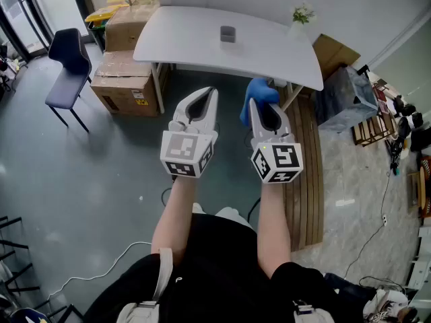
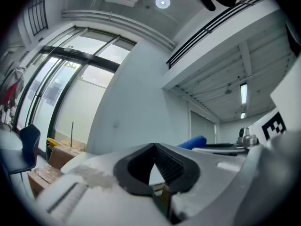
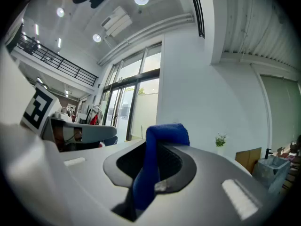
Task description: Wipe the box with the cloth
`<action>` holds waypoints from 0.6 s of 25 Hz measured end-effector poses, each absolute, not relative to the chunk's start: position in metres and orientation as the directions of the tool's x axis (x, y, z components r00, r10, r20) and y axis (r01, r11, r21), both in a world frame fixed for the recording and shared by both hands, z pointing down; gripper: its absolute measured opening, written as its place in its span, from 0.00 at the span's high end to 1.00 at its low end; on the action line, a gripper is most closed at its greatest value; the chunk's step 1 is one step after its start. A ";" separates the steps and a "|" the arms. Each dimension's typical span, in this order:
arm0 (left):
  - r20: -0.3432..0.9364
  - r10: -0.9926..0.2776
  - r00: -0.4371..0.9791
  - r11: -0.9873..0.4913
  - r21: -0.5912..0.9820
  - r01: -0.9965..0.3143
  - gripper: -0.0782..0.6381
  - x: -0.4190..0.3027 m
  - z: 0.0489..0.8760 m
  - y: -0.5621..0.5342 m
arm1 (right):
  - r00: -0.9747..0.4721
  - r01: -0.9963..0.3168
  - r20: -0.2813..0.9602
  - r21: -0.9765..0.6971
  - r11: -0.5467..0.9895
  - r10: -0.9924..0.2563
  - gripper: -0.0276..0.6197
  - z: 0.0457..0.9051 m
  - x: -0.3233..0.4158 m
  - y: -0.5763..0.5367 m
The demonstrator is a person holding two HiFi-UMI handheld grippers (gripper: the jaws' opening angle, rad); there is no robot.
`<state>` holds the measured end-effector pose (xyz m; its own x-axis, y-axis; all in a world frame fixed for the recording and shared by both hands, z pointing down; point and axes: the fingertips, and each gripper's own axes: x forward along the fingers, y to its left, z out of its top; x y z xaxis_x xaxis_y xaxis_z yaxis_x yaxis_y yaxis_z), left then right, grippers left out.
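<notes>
Dull grey-green smooth floor (image 1: 81, 180) on the left, pale mottled floor strip (image 1: 357, 207) on the right, brown slatted wooden planks (image 1: 306, 180) between the two. White desk with rounded corners (image 1: 195, 46) stands against a plain white wall (image 1: 377, 5), with a small green potted plant (image 1: 303, 13) on its far right corner. Brown taped cardboard cartons (image 1: 124, 79) are stacked beside the desk's left end, partly under it. Dark blue padded chair on thin black legs (image 1: 67, 59) further left. Tall dark-framed glazed windows (image 2: 61, 84), daylight coming through. Round recessed ceiling lights (image 2: 162, 2), lit.
</notes>
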<state>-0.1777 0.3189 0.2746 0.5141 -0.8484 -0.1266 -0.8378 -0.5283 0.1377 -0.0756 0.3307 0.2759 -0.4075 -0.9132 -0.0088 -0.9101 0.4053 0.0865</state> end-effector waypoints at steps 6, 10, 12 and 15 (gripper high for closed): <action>-0.137 -0.846 0.515 -0.531 0.142 -0.835 0.89 -0.191 0.268 0.312 | -0.411 -0.909 -0.017 0.082 0.408 -0.911 0.87 0.271 -0.092 0.323; -0.135 -0.854 0.503 -0.519 0.158 -0.840 0.89 -0.200 0.269 0.307 | -0.403 -0.913 -0.021 0.069 0.401 -0.915 0.87 0.269 -0.094 0.319; -0.133 -0.856 0.500 -0.516 0.164 -0.841 0.89 -0.204 0.271 0.303 | -0.389 -0.920 -0.024 0.068 0.386 -0.921 0.87 0.268 -0.089 0.316; -0.133 -0.857 0.499 -0.515 0.169 -0.840 0.89 -0.208 0.273 0.297 | -0.352 -0.935 -0.029 0.058 0.350 -0.936 0.87 0.267 -0.077 0.310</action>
